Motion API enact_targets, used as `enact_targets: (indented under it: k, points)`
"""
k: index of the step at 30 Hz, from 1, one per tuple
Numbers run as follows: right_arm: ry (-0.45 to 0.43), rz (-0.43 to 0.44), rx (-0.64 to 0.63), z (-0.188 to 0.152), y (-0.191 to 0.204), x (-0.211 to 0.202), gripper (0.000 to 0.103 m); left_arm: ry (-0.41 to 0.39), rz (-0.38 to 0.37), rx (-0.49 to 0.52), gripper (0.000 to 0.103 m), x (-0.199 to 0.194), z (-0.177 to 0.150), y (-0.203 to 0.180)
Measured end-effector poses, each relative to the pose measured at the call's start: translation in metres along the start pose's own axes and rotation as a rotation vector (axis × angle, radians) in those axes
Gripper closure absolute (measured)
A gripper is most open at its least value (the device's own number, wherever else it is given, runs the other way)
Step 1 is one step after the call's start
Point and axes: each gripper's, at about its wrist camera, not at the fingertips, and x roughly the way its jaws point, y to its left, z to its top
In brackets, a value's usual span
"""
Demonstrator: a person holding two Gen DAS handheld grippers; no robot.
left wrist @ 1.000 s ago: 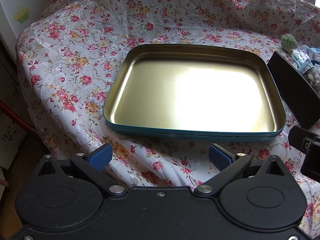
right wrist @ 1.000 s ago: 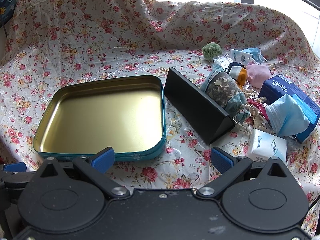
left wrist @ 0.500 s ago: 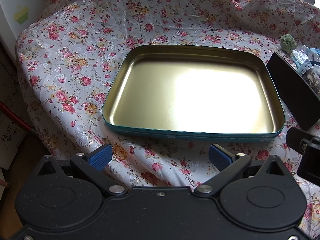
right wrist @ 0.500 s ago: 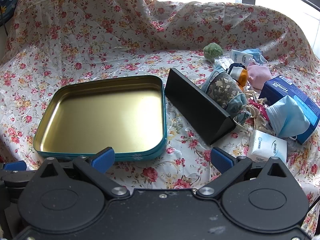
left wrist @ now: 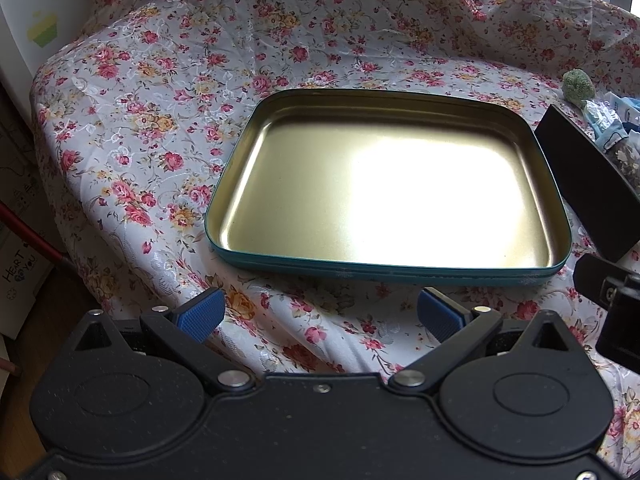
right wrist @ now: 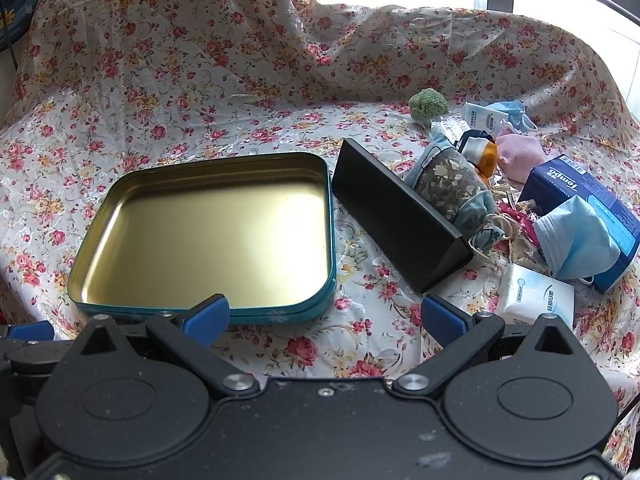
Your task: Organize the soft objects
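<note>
An empty teal tin tray (left wrist: 400, 270) (right wrist: 208, 316) with a gold inside lies on the flowered cloth. My left gripper (left wrist: 320, 314) hangs open just in front of the tray's near rim, holding nothing. My right gripper (right wrist: 326, 316) is open too, before the tray's near right corner. Right of the tray a pile of soft things lies behind a black triangular box (right wrist: 396, 216): a blue face mask (right wrist: 576, 236), a white tissue pack (right wrist: 536, 296), a pink cloth (right wrist: 520, 156), a patterned pouch (right wrist: 452, 184) and a green fuzzy ball (right wrist: 428, 104) (left wrist: 578, 86).
A blue Tempo tissue box (right wrist: 576, 188) sits under the mask, with a second mask and small pack (right wrist: 496, 114) behind. The cloth-covered table drops off at the left edge (left wrist: 60, 208), beside cardboard boxes (left wrist: 16, 264). A window stands behind at the right.
Both views have shifted only slightly; the left gripper has crept a little to the right relative to the tray. Nothing was picked up or moved.
</note>
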Motion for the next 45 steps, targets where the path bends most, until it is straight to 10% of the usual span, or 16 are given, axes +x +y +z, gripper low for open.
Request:
enact_targets:
  k: [24, 45]
  points:
    - [-0.02, -0.02, 0.017, -0.002, -0.013, -0.002, 0.001, -0.044, -0.059, 0.032, 0.011, -0.002, -0.004, -0.01]
    - [-0.085, -0.241, 0.403, -0.018, -0.171, -0.003, 0.008, -0.129, -0.282, 0.218, 0.011, -0.018, 0.006, -0.114]
